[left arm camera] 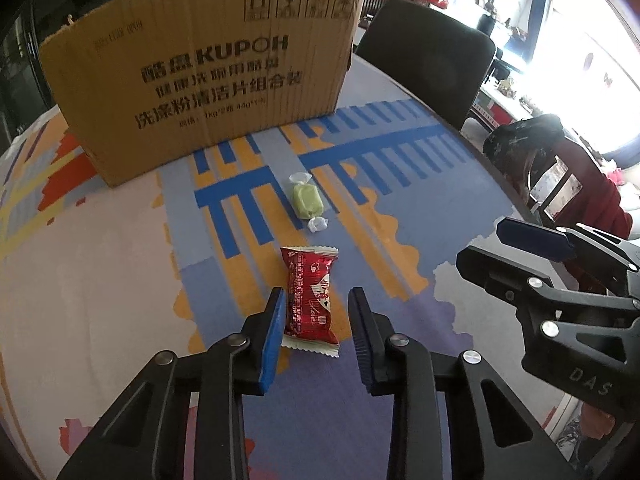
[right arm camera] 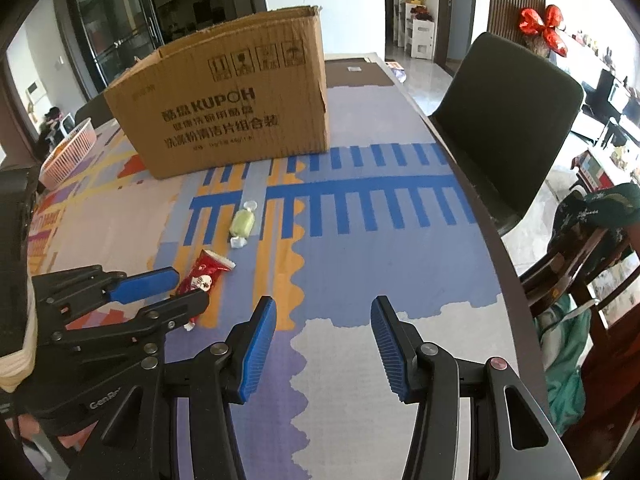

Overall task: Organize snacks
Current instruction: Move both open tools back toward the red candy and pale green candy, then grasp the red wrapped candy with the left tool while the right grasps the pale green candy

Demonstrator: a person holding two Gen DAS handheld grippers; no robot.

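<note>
Straddling the red snack packet (left arm camera: pixel 310 294) on the counter (left arm camera: pixel 120 272), the left hand-held gripper (left arm camera: pixel 316 300) has open jaws not yet pressing it, so closing fully comes next, then carrying toward the cardboard box (left arm camera: pixel 200 76); the right hand-held gripper (right arm camera: pixel 323 308) hangs open, empty.

Your red snack packet (left arm camera: pixel 310 294) lies flat nearest you; the green wrapped candy (left arm camera: pixel 307 202) lies just beyond, before the open cardboard box (left arm camera: pixel 204 76).

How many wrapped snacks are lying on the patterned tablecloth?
2. A red foil snack packet lies between the left claw's blue fingers. A pale green twist-wrapped candy lies beyond it, nearer the brown cardboard box, whose inside is hidden.
</note>
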